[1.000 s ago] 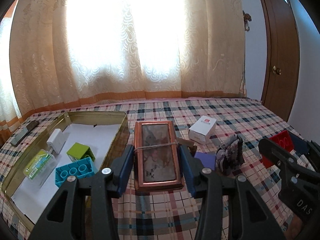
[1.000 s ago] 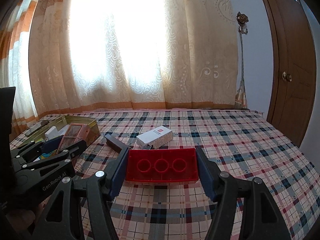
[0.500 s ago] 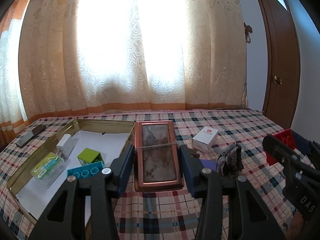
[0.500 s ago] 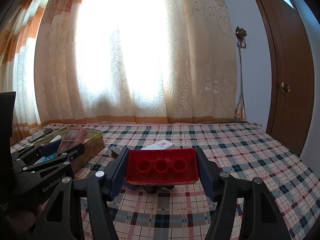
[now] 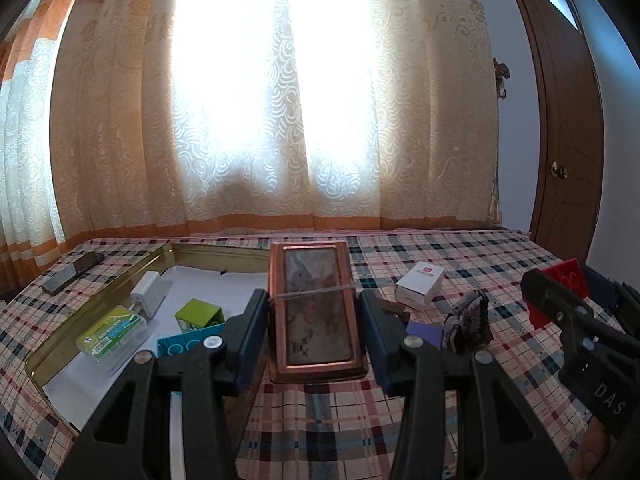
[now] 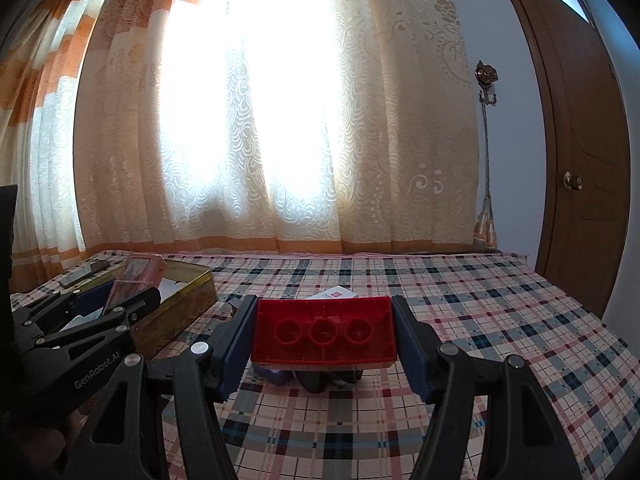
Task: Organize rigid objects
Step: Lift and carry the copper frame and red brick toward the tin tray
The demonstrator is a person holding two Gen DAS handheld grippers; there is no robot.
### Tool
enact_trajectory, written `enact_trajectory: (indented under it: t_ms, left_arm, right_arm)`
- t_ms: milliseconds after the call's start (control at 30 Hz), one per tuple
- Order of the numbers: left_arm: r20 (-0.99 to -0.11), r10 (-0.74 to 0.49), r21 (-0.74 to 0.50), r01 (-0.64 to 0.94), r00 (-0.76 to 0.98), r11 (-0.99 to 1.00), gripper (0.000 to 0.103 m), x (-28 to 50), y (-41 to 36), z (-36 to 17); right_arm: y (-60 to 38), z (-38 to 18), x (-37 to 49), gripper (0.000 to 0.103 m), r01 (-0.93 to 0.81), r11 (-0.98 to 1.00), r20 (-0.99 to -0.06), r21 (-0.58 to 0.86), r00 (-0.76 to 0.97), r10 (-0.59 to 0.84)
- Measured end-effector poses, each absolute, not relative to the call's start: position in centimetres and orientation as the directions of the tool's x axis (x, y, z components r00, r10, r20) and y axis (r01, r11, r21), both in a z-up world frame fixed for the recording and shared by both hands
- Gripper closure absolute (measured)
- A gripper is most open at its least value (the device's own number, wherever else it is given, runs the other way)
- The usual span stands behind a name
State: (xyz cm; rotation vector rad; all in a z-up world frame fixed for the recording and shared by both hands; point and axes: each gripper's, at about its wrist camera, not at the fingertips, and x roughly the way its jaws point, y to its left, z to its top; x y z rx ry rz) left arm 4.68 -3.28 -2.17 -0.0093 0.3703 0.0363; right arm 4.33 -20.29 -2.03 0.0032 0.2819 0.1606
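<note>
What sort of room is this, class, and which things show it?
Probably a bedroom at home: a bed-like surface under a plaid cloth, long lace curtains over a bright window, and a wooden door.

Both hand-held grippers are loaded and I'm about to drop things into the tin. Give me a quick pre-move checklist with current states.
1. Left hand-held gripper clamped on copper-framed box: ok.
2. Right hand-held gripper clamped on red brick: ok.
3. Bare room in gold tin, behind green cube: ok.
4. Copper-framed box over the tin: not ok, beside its right wall.
5. Grippers apart: ok.
6. Rubber band secure: cannot tell.
</note>
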Motion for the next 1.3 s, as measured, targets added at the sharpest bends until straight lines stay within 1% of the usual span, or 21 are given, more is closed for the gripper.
enact_trajectory:
  t_ms: [733,1300]
  left_arm:
    - [-0.369,0.086,-0.036,-0.106,0.925,0.994,0.057,3.3,0.6,-2.2]
    - [-0.371,0.139,-0.055,-0.171,0.918,0.984,0.057,2.3,3.8,-2.3]
  right_arm:
    - [-16.8,-2.1,3.7,0.036,-0.252,0.967,-0.271,0.020,0.930,0.248]
    - [-12.5,-2.3,3.1,0.036,-0.355,0.935,-0.279,0.010,0.897,0.344]
